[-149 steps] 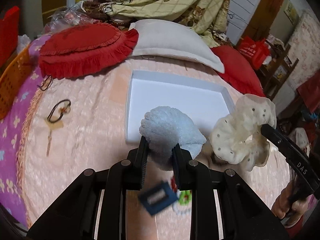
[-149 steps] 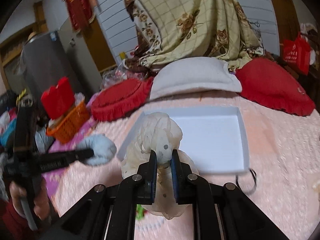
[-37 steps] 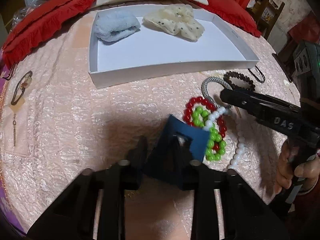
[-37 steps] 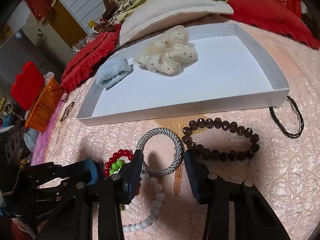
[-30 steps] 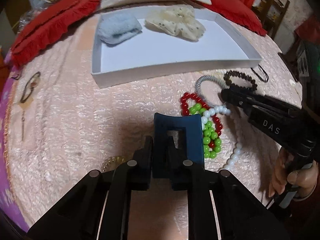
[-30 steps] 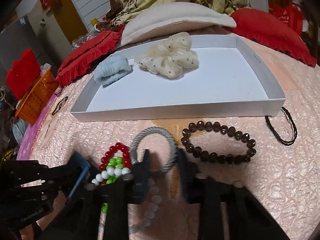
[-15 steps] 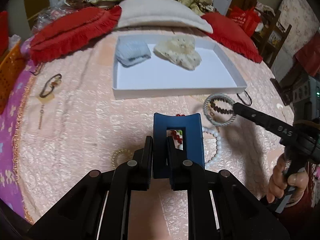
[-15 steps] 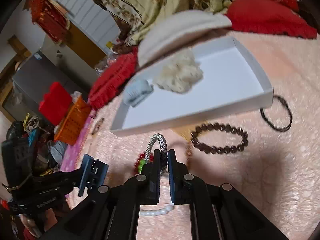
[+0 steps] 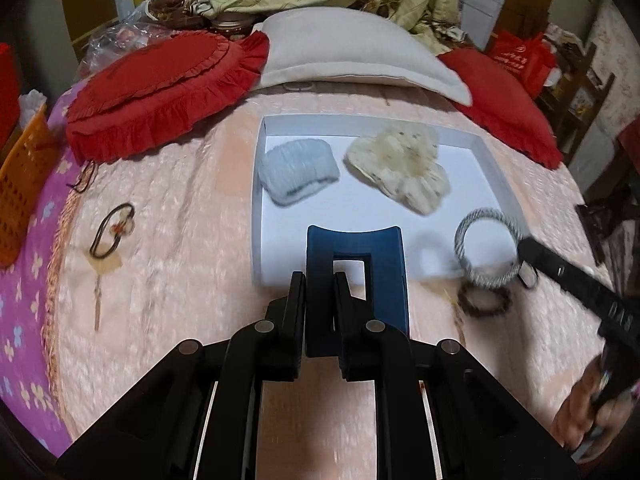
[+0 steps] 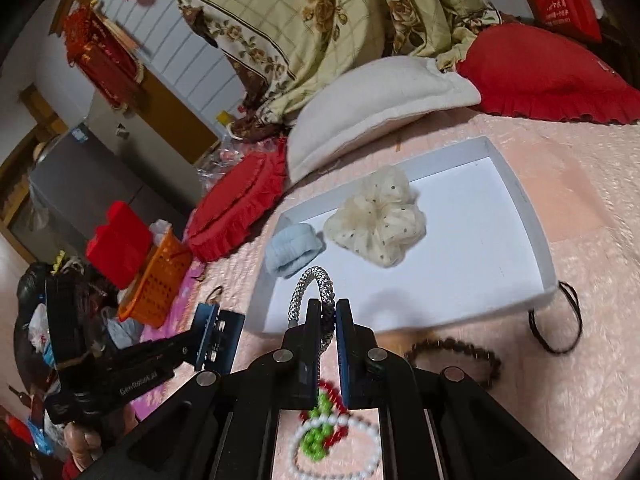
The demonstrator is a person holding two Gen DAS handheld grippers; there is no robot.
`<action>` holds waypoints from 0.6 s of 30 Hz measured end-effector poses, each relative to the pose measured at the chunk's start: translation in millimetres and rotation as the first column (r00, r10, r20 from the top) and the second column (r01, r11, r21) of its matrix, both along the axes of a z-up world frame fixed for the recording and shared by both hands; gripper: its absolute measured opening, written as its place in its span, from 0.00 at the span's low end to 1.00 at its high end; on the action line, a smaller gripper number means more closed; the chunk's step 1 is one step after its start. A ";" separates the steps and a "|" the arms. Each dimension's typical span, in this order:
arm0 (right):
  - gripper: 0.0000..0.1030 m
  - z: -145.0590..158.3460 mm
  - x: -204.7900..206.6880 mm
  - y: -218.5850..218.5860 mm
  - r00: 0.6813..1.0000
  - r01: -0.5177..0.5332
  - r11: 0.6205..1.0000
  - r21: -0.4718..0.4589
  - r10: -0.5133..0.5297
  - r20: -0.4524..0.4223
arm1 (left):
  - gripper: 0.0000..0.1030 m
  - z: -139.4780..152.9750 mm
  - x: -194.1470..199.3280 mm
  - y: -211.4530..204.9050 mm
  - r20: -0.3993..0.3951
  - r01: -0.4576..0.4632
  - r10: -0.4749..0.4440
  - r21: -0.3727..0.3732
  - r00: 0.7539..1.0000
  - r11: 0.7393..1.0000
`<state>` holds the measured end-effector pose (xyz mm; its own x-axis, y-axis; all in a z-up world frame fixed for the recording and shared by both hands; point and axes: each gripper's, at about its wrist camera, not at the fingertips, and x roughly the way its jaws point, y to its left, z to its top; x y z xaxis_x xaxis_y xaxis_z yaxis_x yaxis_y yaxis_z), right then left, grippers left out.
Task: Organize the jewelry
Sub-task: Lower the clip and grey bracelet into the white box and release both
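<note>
My left gripper (image 9: 320, 280) is shut on a blue hair claw clip (image 9: 362, 256) and holds it up near the front edge of the white tray (image 9: 258, 184). My right gripper (image 10: 327, 312) is shut on a silver braided bangle (image 10: 316, 284), lifted at the tray's (image 10: 536, 232) front left; the bangle also shows in the left wrist view (image 9: 486, 254). In the tray lie a light blue scrunchie (image 9: 298, 170) and a cream dotted scrunchie (image 9: 402, 166). On the pink bedspread lie a dark bead bracelet (image 10: 460, 354), a black hair tie (image 10: 560, 320) and red, green and white beads (image 10: 328, 436).
Red cushions (image 9: 160, 88), a white pillow (image 9: 356, 52) and a floral blanket (image 10: 320, 20) lie behind the tray. An orange basket (image 9: 20, 176) stands at the left edge. A flower hair tie (image 9: 114, 230) lies left of the tray.
Both grippers have risen from the bedspread and moved toward the tray, the left with the blue clip and the right with the silver bangle. The beads stay on the bedspread.
</note>
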<state>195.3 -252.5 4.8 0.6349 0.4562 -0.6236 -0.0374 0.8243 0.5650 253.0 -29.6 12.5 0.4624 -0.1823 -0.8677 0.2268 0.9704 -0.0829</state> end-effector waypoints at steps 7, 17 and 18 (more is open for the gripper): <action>0.06 -44.1 41.8 15.3 0.995 -0.016 0.998 -0.065 0.010 -0.098 | 0.12 -35.9 46.6 -7.7 -0.031 -0.044 0.047 0.094 0.998 0.995; 0.07 -63.7 63.3 34.1 0.984 -0.085 0.989 -0.123 0.065 -0.163 | 0.32 -49.0 59.8 17.0 -0.084 -0.100 0.095 -0.069 0.992 0.993; 0.07 -61.4 62.5 34.2 0.985 -0.086 0.987 -0.133 0.064 -0.160 | 0.32 -46.5 57.1 19.1 -0.078 -0.104 0.098 -0.079 0.992 0.991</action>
<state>257.8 -218.2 -56.6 0.4929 0.4014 -0.7720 -0.0235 0.8931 0.4493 310.1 -10.4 -34.0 0.4171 -0.2102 -0.8842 0.1179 0.9772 -0.1767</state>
